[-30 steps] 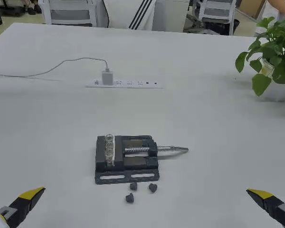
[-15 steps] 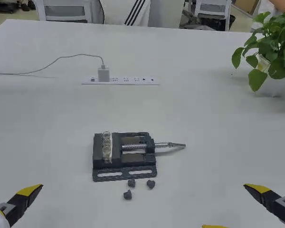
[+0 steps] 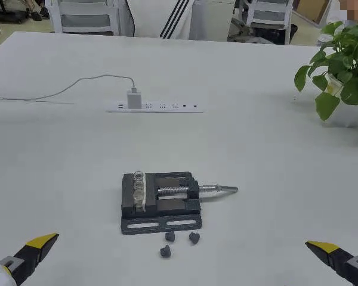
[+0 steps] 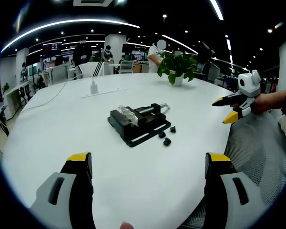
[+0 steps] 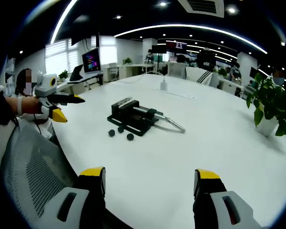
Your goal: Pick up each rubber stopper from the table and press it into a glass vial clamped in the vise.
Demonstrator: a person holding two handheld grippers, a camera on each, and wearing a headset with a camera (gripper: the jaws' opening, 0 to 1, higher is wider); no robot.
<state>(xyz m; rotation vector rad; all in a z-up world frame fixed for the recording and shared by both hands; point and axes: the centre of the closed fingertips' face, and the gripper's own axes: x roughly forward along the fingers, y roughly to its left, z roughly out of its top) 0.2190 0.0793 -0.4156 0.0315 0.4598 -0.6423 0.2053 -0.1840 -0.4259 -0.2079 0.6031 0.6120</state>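
A black vise (image 3: pixel 161 205) stands mid-table with clear glass vials (image 3: pixel 138 187) upright between its left jaws, its screw handle pointing right. Three dark rubber stoppers lie loose just in front of it: one (image 3: pixel 170 236), another (image 3: pixel 194 238), a third (image 3: pixel 165 252). My left gripper (image 4: pixel 148 160) is open and empty, well short of the vise (image 4: pixel 140 126), its yellow fingertip (image 3: pixel 42 241) at the head view's bottom left. My right gripper (image 5: pixel 150 172) is open and empty too, its fingertip (image 3: pixel 323 246) at the bottom right, far from the stoppers (image 5: pixel 120 130).
A white power strip (image 3: pixel 158 107) with a plugged charger and cable lies behind the vise. A potted plant (image 3: pixel 340 65) stands at the far right. Chairs line the table's far edge. A grey mesh chair back (image 5: pixel 33 167) sits near the table's front edge.
The head view has shifted a little. The vise, the stoppers and both open grippers stay where they were.
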